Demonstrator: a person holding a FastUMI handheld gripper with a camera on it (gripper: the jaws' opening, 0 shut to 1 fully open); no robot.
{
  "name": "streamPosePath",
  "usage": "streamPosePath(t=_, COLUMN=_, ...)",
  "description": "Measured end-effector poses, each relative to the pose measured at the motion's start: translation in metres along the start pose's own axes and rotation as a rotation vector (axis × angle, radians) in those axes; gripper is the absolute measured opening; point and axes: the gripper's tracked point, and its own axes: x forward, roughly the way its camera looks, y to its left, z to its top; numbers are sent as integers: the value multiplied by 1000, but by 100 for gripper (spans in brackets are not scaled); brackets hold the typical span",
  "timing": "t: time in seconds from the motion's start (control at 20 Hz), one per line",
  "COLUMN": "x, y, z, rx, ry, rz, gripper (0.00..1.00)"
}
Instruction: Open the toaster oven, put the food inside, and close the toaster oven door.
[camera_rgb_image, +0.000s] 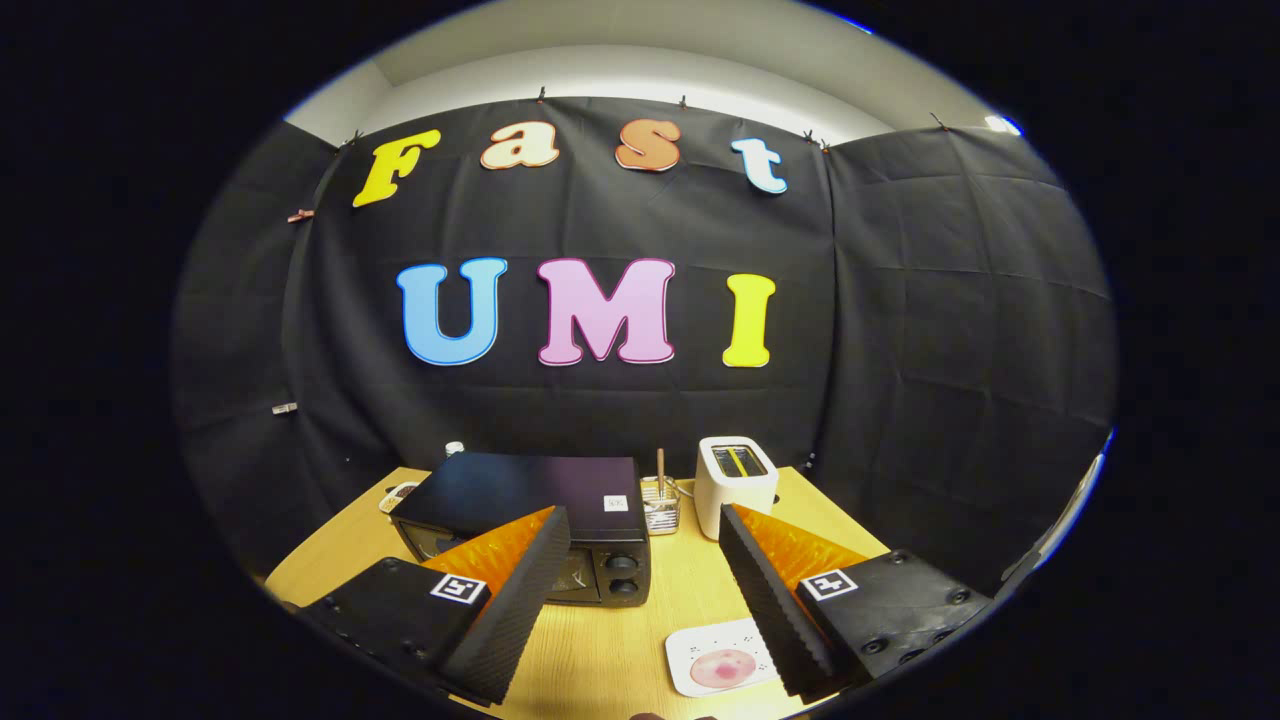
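The gripper (640, 560) hangs above the light wooden tabletop (690, 580) with its two fingers spread wide apart and nothing between them but bare table.

The black box-shaped toaster oven (530, 505) sits just ahead of the left finger, which covers part of its front. Its door looks closed, though most of the glass is hidden behind that finger. Two round black knobs (622, 575) stand one above the other at the oven's right end, and a small white square sticker (616, 503) sits on its top near the right corner.

Close beside the inner edge of the right finger, lower on the table, lies a white square plate (705, 645) carrying a round pinkish piece of food (723, 667). The right finger overlaps the plate's right side.

Beyond the fingers, between their tips, stands a small clear holder (661, 508) with a thin stick rising out of it. Just to its right, past the right fingertip, is a white slot toaster (735, 482) with rounded corners. Behind the oven's left end a small pale object (399, 495) lies on the table, too small to identify.
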Motion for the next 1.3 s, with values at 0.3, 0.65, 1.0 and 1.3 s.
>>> streamPosePath(t=0.3, x=26, y=52, z=-7, rx=16, ry=29, rz=73, gripper=98)
streamPosePath(t=0.65, x=67, y=105, z=-19, rx=66, ry=42, rz=94, gripper=99)
streamPosePath(t=1.0, x=102, y=153, z=-63, rx=30, ry=96, rz=125, gripper=99)
streamPosePath(t=1.3, x=127, y=167, z=-108, rx=28, ry=155, rz=112, gripper=99)
